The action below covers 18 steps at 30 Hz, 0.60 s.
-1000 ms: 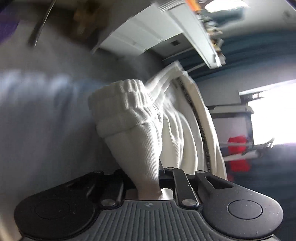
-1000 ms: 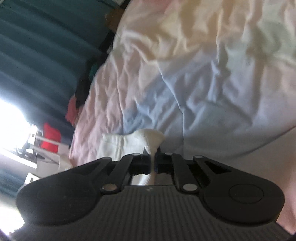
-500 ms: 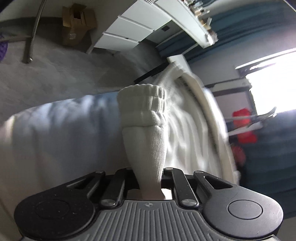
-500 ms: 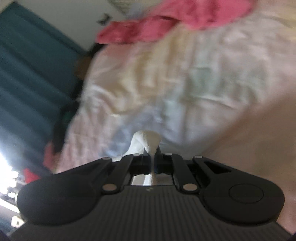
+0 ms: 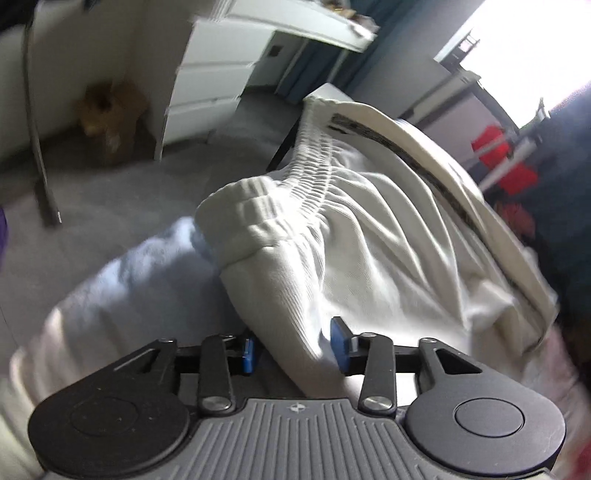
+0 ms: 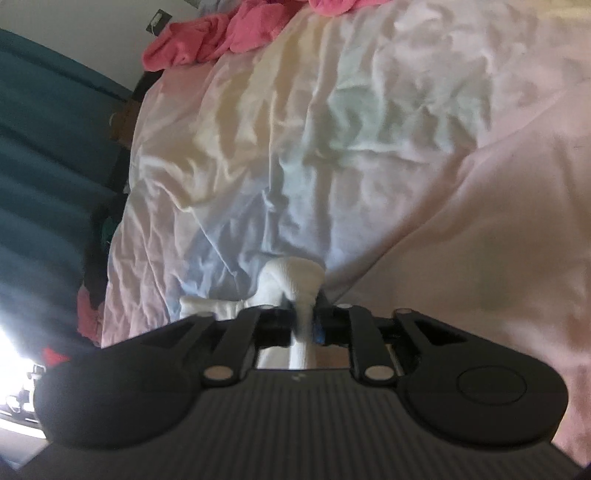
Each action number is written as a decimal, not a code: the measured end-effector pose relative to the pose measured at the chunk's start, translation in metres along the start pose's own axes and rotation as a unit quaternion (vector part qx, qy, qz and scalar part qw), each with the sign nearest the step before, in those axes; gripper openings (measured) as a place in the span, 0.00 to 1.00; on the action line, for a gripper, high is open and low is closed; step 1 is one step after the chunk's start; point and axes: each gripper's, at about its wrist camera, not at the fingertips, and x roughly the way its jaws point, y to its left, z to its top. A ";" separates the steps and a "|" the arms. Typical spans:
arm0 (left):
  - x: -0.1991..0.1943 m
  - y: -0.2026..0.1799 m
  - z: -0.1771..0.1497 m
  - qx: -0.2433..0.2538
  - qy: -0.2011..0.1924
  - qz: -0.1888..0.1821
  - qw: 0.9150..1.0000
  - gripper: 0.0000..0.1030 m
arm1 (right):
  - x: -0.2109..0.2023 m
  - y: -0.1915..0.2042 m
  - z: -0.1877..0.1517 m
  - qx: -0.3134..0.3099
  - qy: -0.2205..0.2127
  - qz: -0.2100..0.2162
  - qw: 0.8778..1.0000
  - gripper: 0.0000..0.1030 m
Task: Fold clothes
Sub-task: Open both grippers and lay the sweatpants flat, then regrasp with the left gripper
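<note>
Both pairs of jaws, clamped tight on white cloth a second ago, are now opening. On the left gripper [image 5: 293, 345] the blue pads [image 5: 338, 345] stand clear apart at the lower centre of the frame, with the ribbed leg of the white sweatpants [image 5: 351, 229] lying loose between them, no longer pinched. On the right gripper [image 6: 304, 319] the gap is narrower, and a thin pinch of the same white fabric passes between the jaws, bunching just above them; whether the pads press on it I cannot tell.

Outward from the left jaws, the sweatpants spread up and to the right across the bed [image 6: 406, 147], the elastic waistband gathered toward the upper centre, a dark printed stripe along the far edge. White drawers [image 5: 214, 77] stand on the grey floor at upper left. In the right view, pink clothes [image 6: 221, 33] lie heaped at the top.

Judging from this, one fold is being set down; the pants look rumpled and need smoothing and further folds.
</note>
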 end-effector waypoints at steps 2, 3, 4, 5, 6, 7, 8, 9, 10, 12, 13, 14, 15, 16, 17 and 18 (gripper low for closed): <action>-0.008 -0.010 -0.004 0.035 -0.012 0.014 0.999 0.60 | -0.008 0.011 0.000 -0.031 -0.038 -0.011 0.999 0.64; -0.013 -0.012 -0.007 0.044 -0.022 0.017 0.999 0.61 | -0.013 0.018 0.000 -0.052 -0.060 -0.014 0.997 0.70; -0.017 -0.016 -0.006 0.053 -0.035 0.021 0.998 0.61 | -0.017 0.026 0.000 -0.078 -0.080 -0.014 0.994 0.75; -0.021 -0.019 -0.004 0.061 -0.049 0.024 0.997 0.63 | -0.020 0.033 0.000 -0.099 -0.091 -0.011 0.991 0.75; -0.028 -0.025 -0.001 0.072 -0.067 0.025 0.995 0.63 | -0.023 0.041 -0.002 -0.119 -0.094 -0.002 0.988 0.75; -0.036 -0.033 0.002 0.084 -0.086 0.026 0.992 0.64 | -0.027 0.050 -0.006 -0.138 -0.093 0.015 0.986 0.75; -0.044 -0.040 0.006 0.096 -0.105 0.026 0.990 0.69 | -0.030 0.059 -0.013 -0.164 -0.088 0.032 0.982 0.75; -0.052 -0.052 0.009 0.110 -0.125 0.027 0.986 0.75 | -0.035 0.070 -0.022 -0.192 -0.082 0.047 0.977 0.75; -0.059 -0.065 0.011 0.126 -0.145 0.028 0.981 0.77 | -0.039 0.080 -0.030 -0.220 -0.077 0.063 0.971 0.75; -0.067 -0.099 0.011 0.172 -0.164 0.017 0.971 0.80 | -0.048 0.099 -0.049 -0.275 -0.065 0.093 0.955 0.75; -0.064 -0.120 0.008 0.203 -0.161 0.007 0.966 0.80 | -0.054 0.106 -0.062 -0.299 -0.059 0.109 0.946 0.74; -0.062 -0.143 0.004 0.235 -0.157 -0.003 0.959 0.81 | -0.060 0.112 -0.074 -0.320 -0.052 0.126 0.938 0.73; -0.056 -0.167 -0.002 0.271 -0.151 -0.015 0.951 0.81 | -0.063 0.117 -0.087 -0.330 -0.042 0.142 0.932 0.73; -0.048 -0.192 -0.011 0.303 -0.144 -0.026 0.942 0.81 | -0.066 0.121 -0.099 -0.338 -0.032 0.157 0.928 0.73; -0.039 -0.217 -0.020 0.333 -0.138 -0.036 0.932 0.81 | -0.068 0.123 -0.109 -0.343 -0.023 0.169 0.924 0.74; -0.027 -0.241 -0.029 0.357 -0.128 -0.045 0.924 0.81 | -0.070 0.126 -0.120 -0.353 -0.016 0.176 0.919 0.74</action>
